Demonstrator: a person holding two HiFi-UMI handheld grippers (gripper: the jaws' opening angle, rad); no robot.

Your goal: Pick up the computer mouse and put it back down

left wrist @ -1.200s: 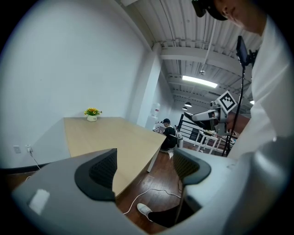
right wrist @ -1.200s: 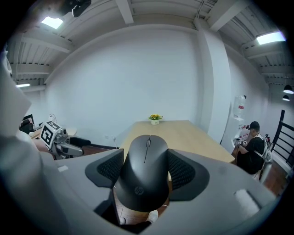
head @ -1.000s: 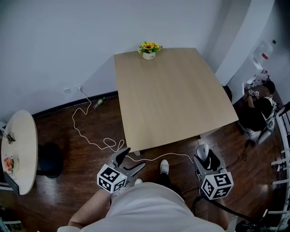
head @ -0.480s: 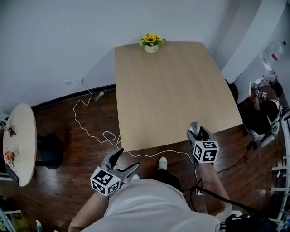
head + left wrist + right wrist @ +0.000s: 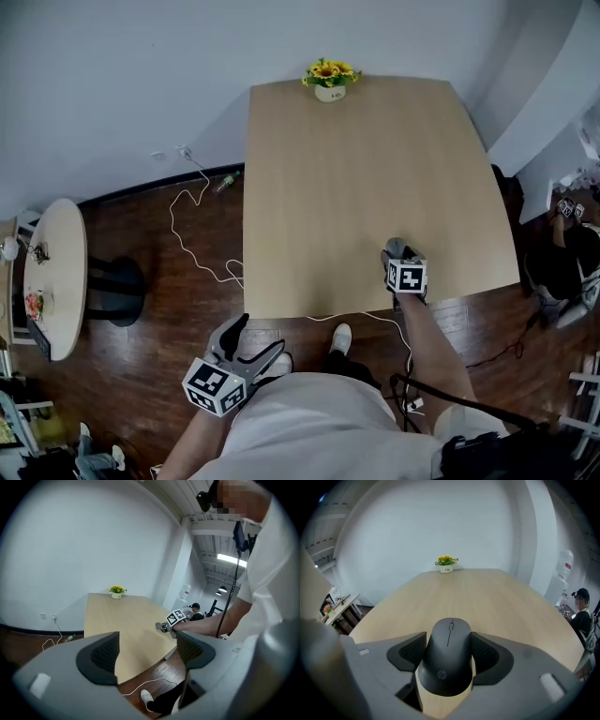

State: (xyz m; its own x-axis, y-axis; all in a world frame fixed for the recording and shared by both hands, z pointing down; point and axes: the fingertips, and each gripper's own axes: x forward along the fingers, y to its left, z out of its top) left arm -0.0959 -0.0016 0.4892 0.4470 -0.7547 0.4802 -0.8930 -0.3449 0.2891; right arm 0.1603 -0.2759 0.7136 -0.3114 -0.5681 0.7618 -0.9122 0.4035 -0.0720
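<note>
At the near right corner of a pale rectangular wooden table [image 5: 356, 178], the right gripper [image 5: 397, 254] clamps a dark grey plastic computer mouse [image 5: 447, 653]. It looks best lowered flat before release. The left gripper [image 5: 147, 651] hangs wide-jawed and empty off the near edge. A small potted sunflower [image 5: 329, 79] at the far edge obstructs nothing.

Mouse [image 5: 396, 247] near front of table [image 5: 356, 169] (flowerpot [image 5: 328, 75] opposite).

Light wooden table [image 5: 356, 169]; small white pot of yellow flowers [image 5: 329, 79] stands at far edge, near middle.
</note>
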